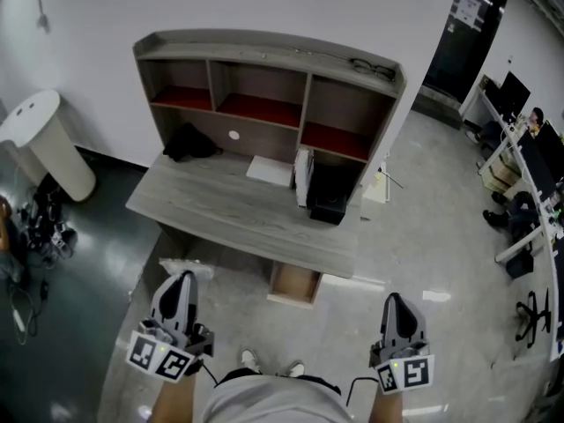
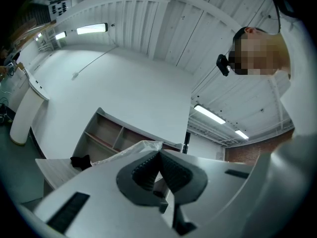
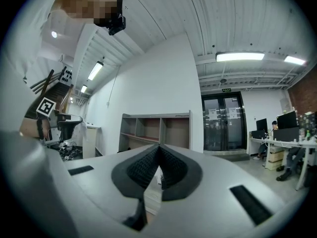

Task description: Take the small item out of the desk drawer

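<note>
With left gripper [image 1: 182,280] and right gripper [image 1: 394,301] jaws closed tight and empty (well back from the counter [image 1: 238,210]), step closer, then part them at the drawer [image 1: 295,285].

Matt wood grain, a shiny floor, ribbed rubber pads.
The bench [image 1: 238,210] has a matt grey wood-grain top, and the drawer [image 1: 295,282] under its front edge shows pale bare wood. The floor [image 1: 414,201] is polished and reflective. Limp black cloth [image 1: 189,142] lies at the bench's back left corner, with smooth white paper [image 1: 270,170] mid-back. The left gripper [image 2: 159,155] is matt grey plastic, and its ribbed dark pads [image 2: 143,172] pinch thin, crinkled plastic film [image 2: 131,148].
</note>
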The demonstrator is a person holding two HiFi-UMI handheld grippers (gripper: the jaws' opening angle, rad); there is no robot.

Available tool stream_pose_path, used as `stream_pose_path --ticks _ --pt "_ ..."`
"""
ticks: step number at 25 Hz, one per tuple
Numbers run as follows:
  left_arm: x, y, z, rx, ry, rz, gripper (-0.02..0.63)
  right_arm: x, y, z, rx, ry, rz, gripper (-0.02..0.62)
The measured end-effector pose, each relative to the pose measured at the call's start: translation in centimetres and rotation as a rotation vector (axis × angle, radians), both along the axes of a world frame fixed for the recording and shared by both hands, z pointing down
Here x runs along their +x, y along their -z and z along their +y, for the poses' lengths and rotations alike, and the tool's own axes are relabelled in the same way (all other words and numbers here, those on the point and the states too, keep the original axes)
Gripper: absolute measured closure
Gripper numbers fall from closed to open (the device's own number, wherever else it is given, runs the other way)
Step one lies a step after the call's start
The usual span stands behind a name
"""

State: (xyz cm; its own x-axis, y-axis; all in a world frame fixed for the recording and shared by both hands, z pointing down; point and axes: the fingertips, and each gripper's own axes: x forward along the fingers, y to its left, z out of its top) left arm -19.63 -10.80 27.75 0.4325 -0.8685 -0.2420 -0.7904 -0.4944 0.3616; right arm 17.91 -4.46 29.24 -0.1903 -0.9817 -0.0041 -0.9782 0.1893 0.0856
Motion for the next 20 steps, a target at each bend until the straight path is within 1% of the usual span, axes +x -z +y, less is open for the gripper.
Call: stream_pose_path --ticks 7,12,20 --pt "-1.1 -0.7 1.8 -0.017 -0.003 -0.017 0.591 -3.3 -1.0 0.5 -0.033 0.051 -0.01 0.574" --pt "-1.5 -1.4 2.7 -0.025 -0.014 -0.011 0.591 -5.4 -1.0 0.9 -0.027 0.099 0.039 0.575" --pt "-2.2 -1.9 3.3 -0.035 -0.03 -0.001 0.592 -7.3 -1.1 0.9 -0.029 0.111 0.045 0.574"
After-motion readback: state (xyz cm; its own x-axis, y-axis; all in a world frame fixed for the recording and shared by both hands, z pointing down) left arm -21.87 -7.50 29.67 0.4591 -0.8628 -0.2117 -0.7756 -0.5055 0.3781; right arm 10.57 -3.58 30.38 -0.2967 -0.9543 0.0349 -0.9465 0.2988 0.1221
